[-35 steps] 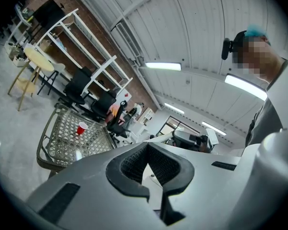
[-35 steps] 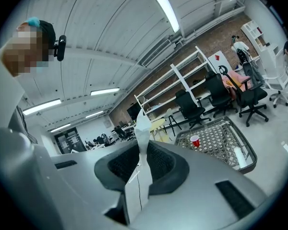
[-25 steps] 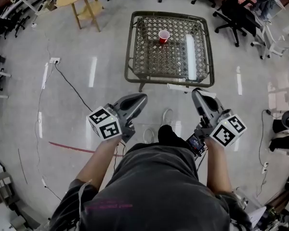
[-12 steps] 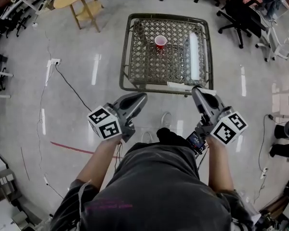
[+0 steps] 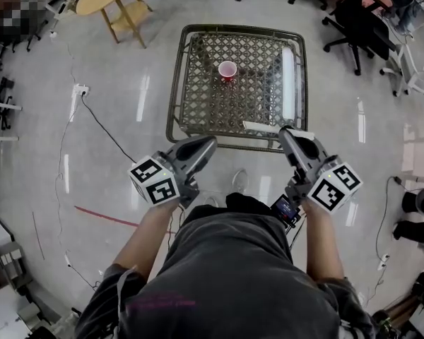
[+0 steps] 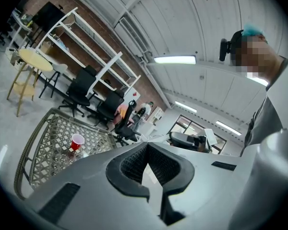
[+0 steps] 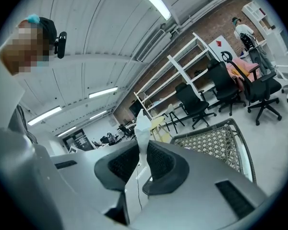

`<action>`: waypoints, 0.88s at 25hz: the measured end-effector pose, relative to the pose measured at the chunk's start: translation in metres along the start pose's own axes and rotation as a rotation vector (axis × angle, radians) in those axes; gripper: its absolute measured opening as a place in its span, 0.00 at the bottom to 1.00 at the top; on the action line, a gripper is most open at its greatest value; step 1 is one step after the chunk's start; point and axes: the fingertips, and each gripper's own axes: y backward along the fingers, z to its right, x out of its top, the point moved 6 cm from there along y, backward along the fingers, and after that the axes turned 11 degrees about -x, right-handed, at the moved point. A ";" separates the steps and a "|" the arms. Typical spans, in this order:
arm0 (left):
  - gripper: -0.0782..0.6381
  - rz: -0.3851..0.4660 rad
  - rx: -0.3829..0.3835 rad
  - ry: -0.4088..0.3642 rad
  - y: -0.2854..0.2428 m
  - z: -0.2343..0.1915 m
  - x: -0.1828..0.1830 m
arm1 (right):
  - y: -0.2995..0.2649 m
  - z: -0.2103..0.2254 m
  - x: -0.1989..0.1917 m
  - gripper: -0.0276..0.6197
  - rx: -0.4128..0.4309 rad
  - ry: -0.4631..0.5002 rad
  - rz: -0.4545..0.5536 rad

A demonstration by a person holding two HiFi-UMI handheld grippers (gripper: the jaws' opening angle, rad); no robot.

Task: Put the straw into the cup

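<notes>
- Two hand-held grippers are showing in the head view, both held low in front of the person and short of the surface (image 5: 171,111).
- The right hand-held gripper (image 5: 291,134) is clamping the straw (image 5: 261,126). Its own view is showing the jaws pressed onto a white stick, apparently paper-wrapped, that is poking out past the tips. In the head view the straw is lying crosswise through the tips, with the longer end reaching toward the left hand-held gripper's side.
- The left hand-held gripper (image 5: 208,144) is carrying nothing. Its own view is showing the jaws resting together with only background beyond them.
- The cup (image 5: 227,70) is standing upright, mouth up, well ahead of both hand-held grippers and slightly left of the right one, toward the far part of the lattice surface.
- Judgement: the step in hand is the carry toward the cup. Insertion is not yet begun.
- Doing it well is looking like a matter of tilting the right hand-held gripper so the long free end is pointing down, then bringing that end over the middle of the cup mouth before lowering it.
- Releasing only once the lower end is resting inside the cup should be keeping the straw from tipping out.
- Risk: the cup is looking light, so a sideways nudge at the rim could be toppling it. The free left hand-held gripper could be steadying the cup's wall.
</notes>
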 end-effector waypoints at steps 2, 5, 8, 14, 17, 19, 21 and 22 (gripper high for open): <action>0.12 0.005 0.005 0.004 -0.012 -0.003 0.003 | -0.003 0.011 0.006 0.12 0.007 0.000 -0.004; 0.12 0.000 0.009 -0.009 -0.027 -0.009 0.007 | -0.008 0.024 0.013 0.12 0.017 0.003 -0.009; 0.12 -0.003 0.013 -0.012 -0.039 -0.014 0.010 | -0.013 0.036 0.020 0.12 0.024 0.001 -0.008; 0.12 -0.005 0.020 -0.010 -0.052 -0.025 0.015 | -0.024 0.052 0.026 0.12 0.024 -0.005 -0.014; 0.12 0.000 0.025 -0.010 -0.053 -0.029 0.018 | -0.029 0.055 0.028 0.12 0.026 -0.003 -0.020; 0.12 0.002 0.028 -0.008 -0.053 -0.033 0.019 | -0.035 0.056 0.029 0.12 0.026 -0.002 -0.025; 0.12 0.005 0.032 -0.002 -0.051 -0.039 0.021 | -0.042 0.057 0.030 0.12 0.025 0.000 -0.030; 0.12 0.006 0.033 0.001 -0.050 -0.043 0.023 | -0.046 0.057 0.031 0.12 0.024 0.000 -0.033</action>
